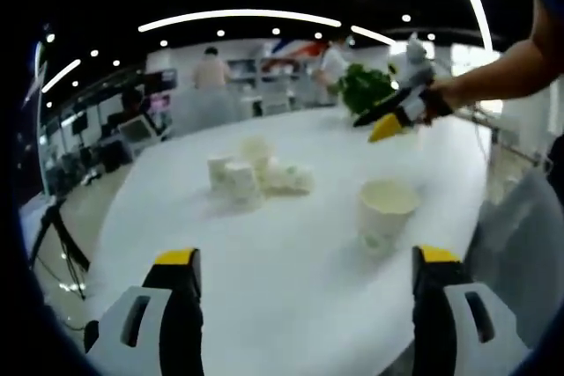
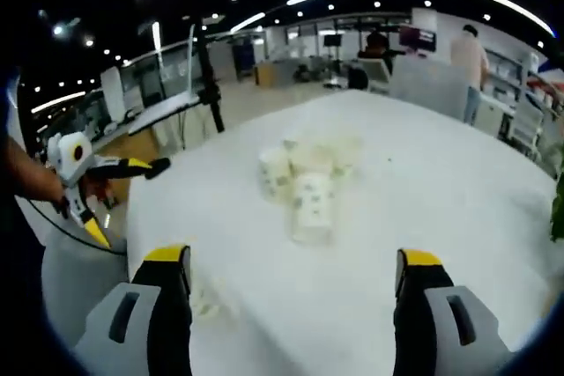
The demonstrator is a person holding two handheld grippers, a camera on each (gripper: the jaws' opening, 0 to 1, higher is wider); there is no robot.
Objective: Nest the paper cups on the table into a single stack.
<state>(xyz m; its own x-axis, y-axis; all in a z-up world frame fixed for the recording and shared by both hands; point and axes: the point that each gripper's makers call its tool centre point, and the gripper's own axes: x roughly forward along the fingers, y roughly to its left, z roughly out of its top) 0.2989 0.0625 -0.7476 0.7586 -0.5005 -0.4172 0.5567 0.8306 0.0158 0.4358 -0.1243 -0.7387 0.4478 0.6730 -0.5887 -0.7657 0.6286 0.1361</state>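
Several white paper cups (image 1: 240, 175) stand and lie in a loose cluster at the middle of the white table (image 1: 291, 305). One larger cup (image 1: 385, 211) stands upright alone, closer and to the right. My left gripper (image 1: 307, 257) is open, its jaws wide apart short of the cups and holding nothing. The right gripper (image 1: 392, 119) hovers in a person's hand over the far right of the table. In the right gripper view the cup cluster (image 2: 304, 173) lies ahead, with one cup (image 2: 313, 209) on its side. My right gripper (image 2: 293, 257) is open and empty. The left gripper (image 2: 115, 195) shows open at the left.
A green plant (image 1: 366, 87) stands at the table's far edge. People (image 1: 210, 68) and desks are in the background. A tripod (image 1: 57, 239) stands on the floor left of the table. A dark pole (image 2: 208, 72) rises beyond the table edge.
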